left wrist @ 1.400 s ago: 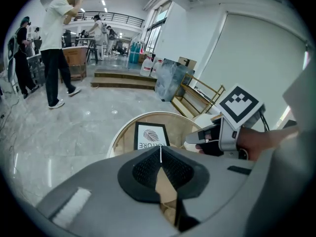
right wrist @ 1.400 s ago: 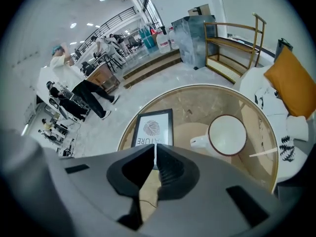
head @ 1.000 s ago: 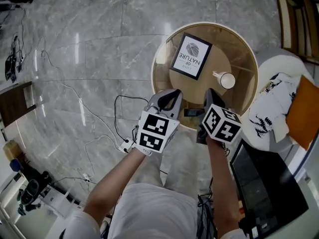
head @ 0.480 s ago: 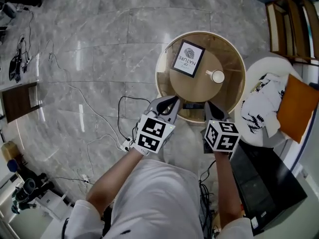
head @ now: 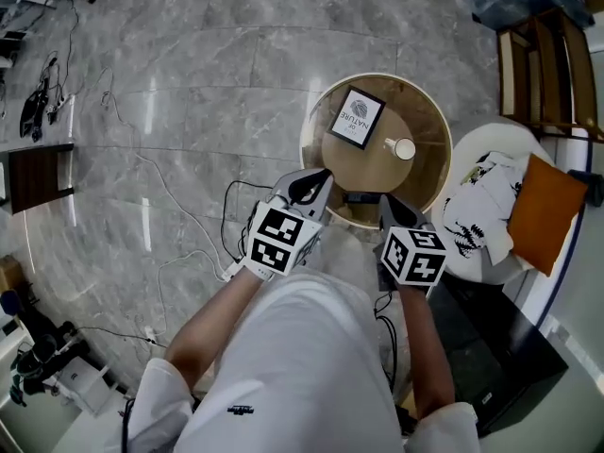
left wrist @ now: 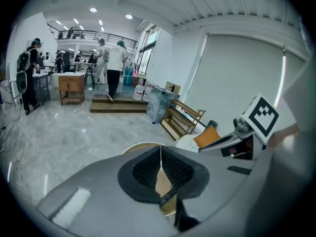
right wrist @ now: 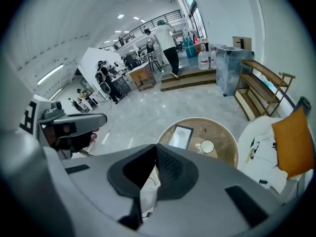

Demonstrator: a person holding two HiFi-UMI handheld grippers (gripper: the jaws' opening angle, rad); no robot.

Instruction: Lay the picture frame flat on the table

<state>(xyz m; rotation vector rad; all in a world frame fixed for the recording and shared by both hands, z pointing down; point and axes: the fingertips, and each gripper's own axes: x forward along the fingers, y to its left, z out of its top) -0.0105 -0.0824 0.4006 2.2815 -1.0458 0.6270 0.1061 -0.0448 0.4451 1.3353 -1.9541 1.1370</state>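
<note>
The black picture frame [head: 356,117] with a white print lies flat on the round wooden table [head: 429,182], at its far left part. The right gripper view also shows the frame [right wrist: 180,136] flat on the table [right wrist: 224,137]. My left gripper [head: 316,183] is held above the table's near left edge, shut and empty. My right gripper [head: 386,205] hovers over the near edge, also shut with nothing in it. In their own views the left gripper [left wrist: 160,154] and right gripper [right wrist: 156,152] have their pads touching. Neither touches the frame.
A white cup [head: 404,148] stands on the table right of the frame. A white chair with patterned cloth [head: 481,217] and an orange cushion [head: 542,213] sits to the right. A wooden shelf [head: 536,64] is behind it. Cables [head: 179,206] trail over the marble floor at left. People stand far off.
The view has pulled back and the table looks smaller. Both grippers have drawn back from the table toward the body. The frame and cup have not moved.
</note>
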